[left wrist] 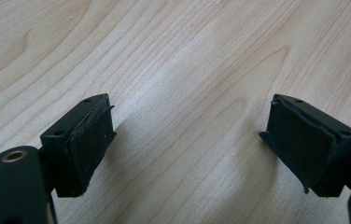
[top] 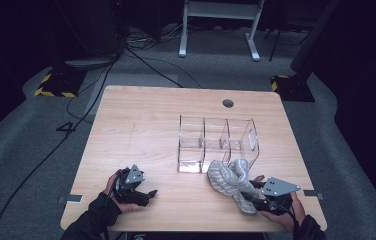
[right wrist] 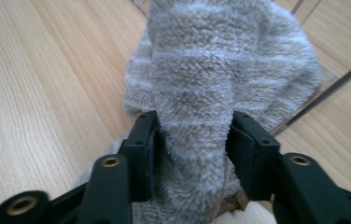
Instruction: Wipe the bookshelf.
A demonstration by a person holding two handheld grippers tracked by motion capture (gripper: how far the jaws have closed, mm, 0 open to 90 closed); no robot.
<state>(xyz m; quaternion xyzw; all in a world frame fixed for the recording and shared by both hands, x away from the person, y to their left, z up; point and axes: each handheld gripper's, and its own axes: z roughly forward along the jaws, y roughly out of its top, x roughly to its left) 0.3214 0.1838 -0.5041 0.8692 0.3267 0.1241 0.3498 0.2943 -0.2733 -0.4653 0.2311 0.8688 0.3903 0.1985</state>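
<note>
- Closest to the lens in the right gripper view, your right gripper [right wrist: 194,135] is clamped on a fluffy grey striped sock [right wrist: 211,70]; its black jaws press into the pile from both sides, so the grip looks firm.
- Beneath everything, the wooden bench [top: 141,125] carries the work, with a small round hole [top: 228,103] near its far edge.
- Next in size, the clear plastic organiser [top: 218,142] stands at the middle of the bench with three compartments in a row; all three look empty, though the clear walls make that hard to confirm.
- From the high view, the sock [top: 228,180] lies bunched on the bench just in front of the organiser's near wall, its far end touching or nearly touching that wall, and its near end sits in your right gripper [top: 256,196].
- Judging by this layout, you are at the pick-up step: the sock is gripped but not yet lifted clear, and nothing is placed yet.
- Your next move calls for a lift high enough to clear the near wall, then a carry over one compartment; watch the trailing bulk, which could catch the rim.
- Your right hand [top: 283,215] rests low at the near right corner, gripper pointing forward and left.
- Your left gripper [top: 143,192] rests on the near left of the bench, well apart from the sock; in its own view its jaws stand wide [left wrist: 187,144] over bare wood, holding nothing.
</note>
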